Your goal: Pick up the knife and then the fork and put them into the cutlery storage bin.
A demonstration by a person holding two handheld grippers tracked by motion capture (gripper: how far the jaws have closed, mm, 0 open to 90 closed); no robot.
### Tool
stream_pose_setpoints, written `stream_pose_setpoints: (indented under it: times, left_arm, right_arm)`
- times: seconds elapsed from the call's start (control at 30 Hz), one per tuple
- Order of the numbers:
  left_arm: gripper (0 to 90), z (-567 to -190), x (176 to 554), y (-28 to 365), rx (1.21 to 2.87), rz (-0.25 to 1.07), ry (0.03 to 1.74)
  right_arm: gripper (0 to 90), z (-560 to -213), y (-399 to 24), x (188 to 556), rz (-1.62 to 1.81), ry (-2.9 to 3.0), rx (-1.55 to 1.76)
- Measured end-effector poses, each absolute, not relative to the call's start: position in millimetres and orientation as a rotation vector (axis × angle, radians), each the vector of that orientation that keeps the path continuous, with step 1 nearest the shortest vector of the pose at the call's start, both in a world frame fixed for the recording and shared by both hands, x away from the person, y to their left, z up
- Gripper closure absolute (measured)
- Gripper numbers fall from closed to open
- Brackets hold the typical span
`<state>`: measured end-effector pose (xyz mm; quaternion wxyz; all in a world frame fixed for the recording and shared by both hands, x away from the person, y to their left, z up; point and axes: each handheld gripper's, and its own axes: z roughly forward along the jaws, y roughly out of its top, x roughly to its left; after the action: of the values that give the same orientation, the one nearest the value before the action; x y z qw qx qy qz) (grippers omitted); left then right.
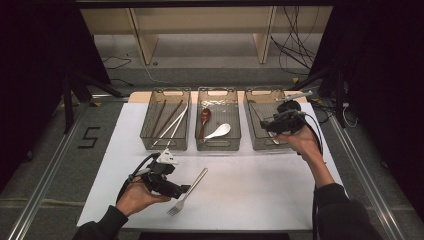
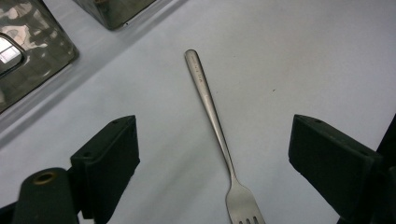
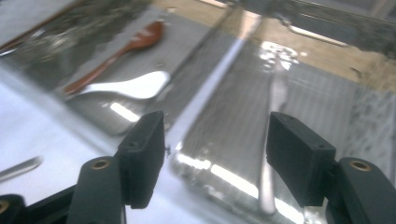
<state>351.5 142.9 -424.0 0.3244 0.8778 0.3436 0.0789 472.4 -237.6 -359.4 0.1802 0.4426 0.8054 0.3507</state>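
A metal fork [image 1: 189, 191] lies on the white mat [image 1: 250, 185], tines toward the front edge. My left gripper [image 1: 184, 190] rests low beside it. In the left gripper view the fork [image 2: 212, 116] lies between the wide-apart jaws of this gripper [image 2: 213, 128], and neither pad touches it. My right gripper [image 1: 265, 124] hovers over the near part of the right clear bin [image 1: 256, 145], open and empty. In the right gripper view its jaws [image 3: 215, 126] stand apart above the bin's wall [image 3: 219, 172], and a metal utensil [image 3: 268, 177] lies inside the bin.
Three clear bins stand in a row at the back of the mat. The left bin [image 1: 165, 145] holds chopsticks [image 1: 167, 117]. The middle bin [image 1: 218, 146] holds a red spoon [image 1: 204, 117] and a white spoon [image 1: 219, 131]. Metal rails run along both sides of the table.
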Motion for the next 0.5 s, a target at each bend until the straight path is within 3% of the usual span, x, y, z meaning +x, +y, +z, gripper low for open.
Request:
stream_pose_setpoints:
  times: [0.5]
  left_arm:
    - [15.7, -429.8, 354.6, 142.5, 2.338, 0.193, 0.943]
  right_arm:
    - [32.1, -372.3, -228.8, 399.6, 1.160, 2.320, 1.128]
